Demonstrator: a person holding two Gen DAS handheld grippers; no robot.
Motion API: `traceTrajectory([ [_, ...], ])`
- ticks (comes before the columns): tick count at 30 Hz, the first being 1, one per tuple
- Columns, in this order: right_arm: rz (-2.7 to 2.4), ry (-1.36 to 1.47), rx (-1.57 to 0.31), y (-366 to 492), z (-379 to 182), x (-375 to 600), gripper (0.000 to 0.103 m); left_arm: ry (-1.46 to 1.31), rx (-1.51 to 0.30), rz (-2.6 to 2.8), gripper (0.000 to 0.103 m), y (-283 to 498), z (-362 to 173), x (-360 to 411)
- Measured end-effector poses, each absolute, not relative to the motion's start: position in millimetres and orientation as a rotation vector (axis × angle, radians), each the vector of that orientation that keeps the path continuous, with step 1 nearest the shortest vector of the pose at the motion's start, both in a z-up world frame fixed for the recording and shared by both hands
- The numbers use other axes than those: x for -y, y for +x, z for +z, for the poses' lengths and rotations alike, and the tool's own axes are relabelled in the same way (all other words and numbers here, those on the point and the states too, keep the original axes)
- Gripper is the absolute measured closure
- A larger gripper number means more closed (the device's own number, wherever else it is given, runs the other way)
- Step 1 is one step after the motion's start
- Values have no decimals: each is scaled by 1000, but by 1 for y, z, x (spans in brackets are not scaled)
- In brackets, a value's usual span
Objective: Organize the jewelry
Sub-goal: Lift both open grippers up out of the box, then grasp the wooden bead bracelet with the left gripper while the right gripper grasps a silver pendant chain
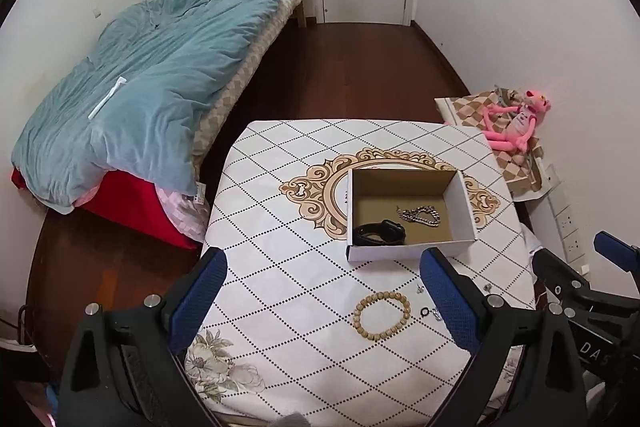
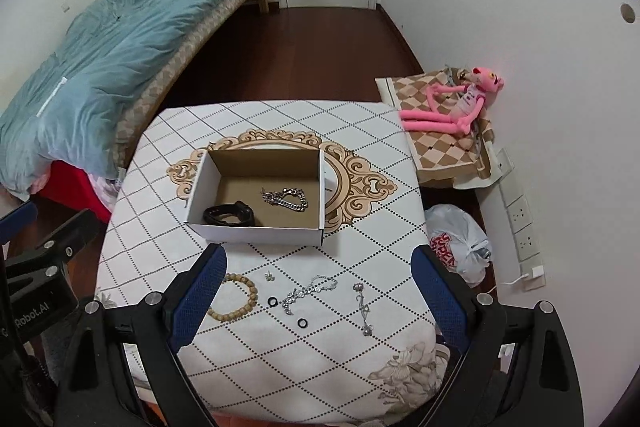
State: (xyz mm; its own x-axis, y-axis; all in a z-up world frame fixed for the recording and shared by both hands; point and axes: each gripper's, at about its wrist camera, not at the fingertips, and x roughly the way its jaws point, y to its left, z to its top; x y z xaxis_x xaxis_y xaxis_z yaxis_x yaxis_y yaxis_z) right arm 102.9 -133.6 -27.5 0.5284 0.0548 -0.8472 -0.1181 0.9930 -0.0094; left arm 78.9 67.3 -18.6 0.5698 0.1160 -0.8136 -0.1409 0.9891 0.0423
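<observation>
An open cardboard box point(image 1: 466, 199) point(image 2: 256, 233) stands mid-table and holds a black watch point(image 1: 380, 231) point(image 2: 229, 214) and a silver chain bracelet point(image 1: 420, 215) point(image 2: 285, 199). On the table in front of it lie a wooden bead bracelet point(image 1: 381, 314) point(image 2: 237, 297), two black rings point(image 2: 272, 301) point(image 2: 303, 323), a small stud point(image 2: 270, 276), a silver chain point(image 2: 310, 290) and a second silver chain point(image 2: 363, 309). My left gripper point(image 1: 322, 297) is open and empty above the near table edge. My right gripper point(image 2: 318, 297) is open and empty above the loose pieces.
The table point(image 1: 280, 227) has a diamond-pattern cloth. A bed with a blue quilt point(image 1: 132, 95) is at the left. A pink plush toy point(image 2: 452, 107) sits on a checked cushion at the right, with a plastic bag point(image 2: 460, 243) on the floor below.
</observation>
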Motion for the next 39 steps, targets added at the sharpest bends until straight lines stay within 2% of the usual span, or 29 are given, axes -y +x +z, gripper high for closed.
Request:
traceTrajectory([
  [7,120,-36,-986,84,-14,135,8,-39,-938,159,4,63,-12,-66],
  [13,117,9,-1018,72,-35,147,8,-51,-946,178,4,55,-31,-63],
  [30,-12,202,-1274,71,-177,217,8,-31,-1262,250,4,72,-179,-70],
  [39,-51,223,-1308,81,-205,228,8,-127,-1376,162,6,99,-231,-65],
])
